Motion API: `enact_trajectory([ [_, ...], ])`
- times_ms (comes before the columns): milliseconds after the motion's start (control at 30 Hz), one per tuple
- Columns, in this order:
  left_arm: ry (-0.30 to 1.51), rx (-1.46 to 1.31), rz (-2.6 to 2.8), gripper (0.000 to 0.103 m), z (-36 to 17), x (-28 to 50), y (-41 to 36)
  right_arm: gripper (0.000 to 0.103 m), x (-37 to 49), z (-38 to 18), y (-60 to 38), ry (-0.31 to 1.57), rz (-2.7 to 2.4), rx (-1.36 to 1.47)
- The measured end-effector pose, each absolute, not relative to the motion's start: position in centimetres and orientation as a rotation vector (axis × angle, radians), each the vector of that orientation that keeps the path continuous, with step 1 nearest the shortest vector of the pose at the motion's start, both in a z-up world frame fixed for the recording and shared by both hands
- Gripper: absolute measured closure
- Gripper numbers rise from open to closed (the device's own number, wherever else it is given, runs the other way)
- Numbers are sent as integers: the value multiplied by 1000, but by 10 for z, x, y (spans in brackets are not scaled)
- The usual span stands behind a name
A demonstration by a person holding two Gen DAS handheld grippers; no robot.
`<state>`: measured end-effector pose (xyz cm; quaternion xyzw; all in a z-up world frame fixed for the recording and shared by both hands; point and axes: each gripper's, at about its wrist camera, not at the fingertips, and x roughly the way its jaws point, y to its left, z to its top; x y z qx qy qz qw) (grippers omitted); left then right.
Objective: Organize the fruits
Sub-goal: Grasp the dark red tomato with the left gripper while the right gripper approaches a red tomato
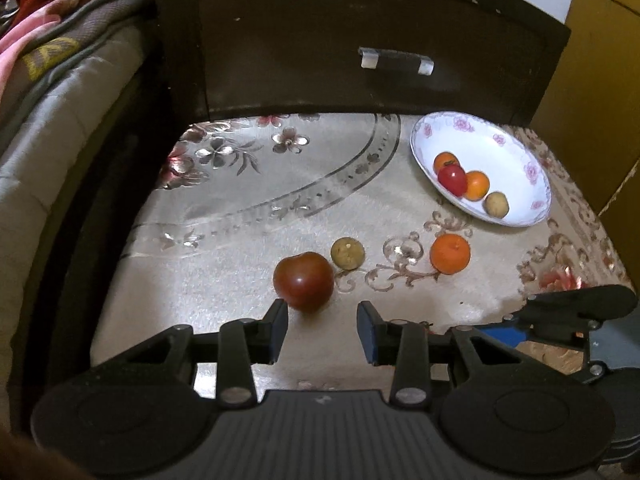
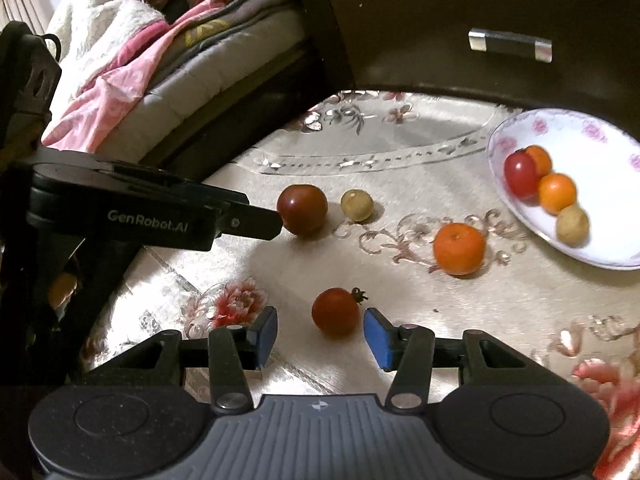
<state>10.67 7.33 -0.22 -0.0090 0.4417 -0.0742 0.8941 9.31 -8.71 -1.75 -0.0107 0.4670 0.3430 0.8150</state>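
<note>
Plainly "GenRobot.AI" on left gripper (image 2: 260, 222); both spread, right gripper (image 2: 320, 334) apparently flanking small tomato (image 2: 335, 311), untouched.

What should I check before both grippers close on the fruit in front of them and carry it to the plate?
1. Left gripper open: ok.
2. Dark tomato centred between left fingers: not ok, it sits ahead and toward the left one.
3. Right gripper open: ok.
4. Red tomato between right fingers: ok, just ahead of the tips.
5. Plate has room: ok, four fruits on one side.
6. Grippers apart from each other: ok.
</note>
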Motion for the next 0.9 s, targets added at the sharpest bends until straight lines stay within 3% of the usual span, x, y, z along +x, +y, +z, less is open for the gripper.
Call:
enact_trajectory([
  [433, 911, -11, -129, 56, -24, 137, 74, 59, 104, -32, -83, 982, 715, -11],
  [533, 907, 11, -119, 53, -29, 146, 70, 61, 104, -32, -83, 982, 715, -17],
  [900, 891, 31, -85, 54, -39, 162, 67, 70, 103, -31, -86, 989, 704, -31],
])
